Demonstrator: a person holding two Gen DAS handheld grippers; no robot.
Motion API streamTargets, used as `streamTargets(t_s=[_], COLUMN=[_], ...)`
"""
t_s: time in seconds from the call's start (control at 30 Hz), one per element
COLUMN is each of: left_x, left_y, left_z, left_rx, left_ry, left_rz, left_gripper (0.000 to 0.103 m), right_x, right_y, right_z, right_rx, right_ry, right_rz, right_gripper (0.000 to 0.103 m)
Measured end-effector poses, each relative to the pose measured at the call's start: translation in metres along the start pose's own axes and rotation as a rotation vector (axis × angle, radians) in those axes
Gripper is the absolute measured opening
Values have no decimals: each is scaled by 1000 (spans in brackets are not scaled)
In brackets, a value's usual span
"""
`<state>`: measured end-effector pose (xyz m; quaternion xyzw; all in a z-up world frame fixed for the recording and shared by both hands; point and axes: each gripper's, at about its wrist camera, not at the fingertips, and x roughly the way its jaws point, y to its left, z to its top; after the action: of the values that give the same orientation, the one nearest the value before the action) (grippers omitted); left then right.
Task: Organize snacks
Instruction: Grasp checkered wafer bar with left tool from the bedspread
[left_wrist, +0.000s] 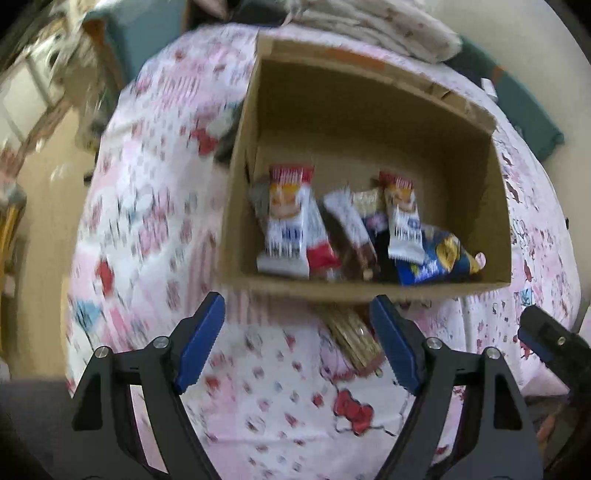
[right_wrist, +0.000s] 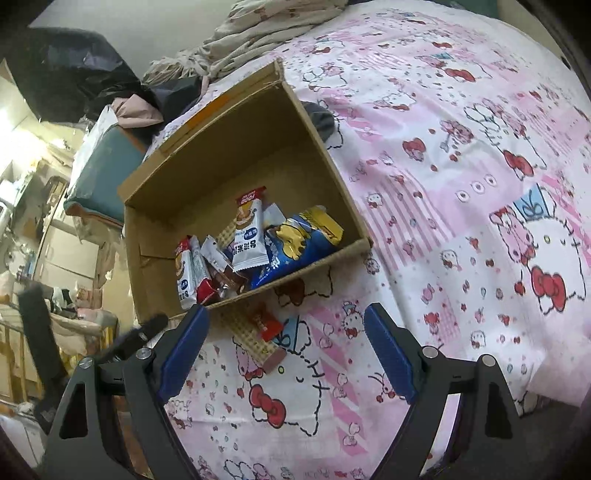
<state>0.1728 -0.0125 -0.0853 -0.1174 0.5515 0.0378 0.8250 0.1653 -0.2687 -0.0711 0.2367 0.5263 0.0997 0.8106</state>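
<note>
Right wrist: wafer pack apparently between open tongs.

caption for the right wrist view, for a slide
Open right gripper above a cartoon-print bedsheet, two snacks outside a cardboard box holding more snack packets.

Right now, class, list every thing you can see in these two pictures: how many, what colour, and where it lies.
cardboard box: one, brown, open on the bed
white snack packets: at least three, white with red tops, inside the box
blue snack bag: one, blue and yellow, inside the box at its near wall
wafer packet: one, tan, on the sheet just outside the box
small red snack: one, red, on the wafer packet
bed sheet: one, pink and white cartoon print, under everything
crumpled cloth: beige, beyond the box
left gripper: blue pads, open, empty
right gripper: blue pads, open, empty
</note>
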Motion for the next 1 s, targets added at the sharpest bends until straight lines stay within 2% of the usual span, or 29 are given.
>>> streamTargets(t_s=[0.07, 0.27, 0.37, 0.43, 0.53, 0.63, 0.7, 0.73, 0.77, 0.8, 0.83, 0.93, 1.0], left_x=[10, 59, 73, 80, 88, 96, 97, 96, 94, 92, 90, 83, 65], left_y=[-3, -17, -19, -22, -32, -44, -48, -48, -48, -46, -44, -35, -18], left_z=[-10, -29, -36, -38, -39, -39, -41, -43, -44, -48, -49, -51, -49], left_rx=[-63, -236, -332, -356, -325, -279, -269, -264, -257, -248, -236, -153, -132], left_ry=[34, 105, 95, 100, 90, 115, 122, 122, 120, 116, 117, 168, 198], left_rz=[-7, 8, 80, 95, 152, 218, 234, 241, 254, 257, 251, 185, 128], left_gripper=[78, 70, 70, 69, 70, 70, 67, 63, 51, 33, 23, 22, 22], right_x=[-2, -2, -1, 1, 3, 2, 2, 2, 2, 1, 0, -1, 1], right_y=[-2, -11, -15, -18, -18, -15, -14, -14, -14, -15, -16, -18, -18], right_z=[-1, 4, 5, 6, 7, 8, 8, 9, 9, 9, 10, 9, 8], right_rx=[23, 90, 118, 139, 166, 163, 168, 169, 170, 172, 176, 183, 182], right_ry=[-3, -5, 10, 17, 38, 39, 45, 46, 45, 43, 41, 41, 47], right_rz=[7, 55, 77, 99, 159, 176, 193, 197, 198, 199, 200, 194, 179], right_gripper=[88, 88, 88, 88, 88, 88, 88, 88, 88, 88, 88, 88, 88])
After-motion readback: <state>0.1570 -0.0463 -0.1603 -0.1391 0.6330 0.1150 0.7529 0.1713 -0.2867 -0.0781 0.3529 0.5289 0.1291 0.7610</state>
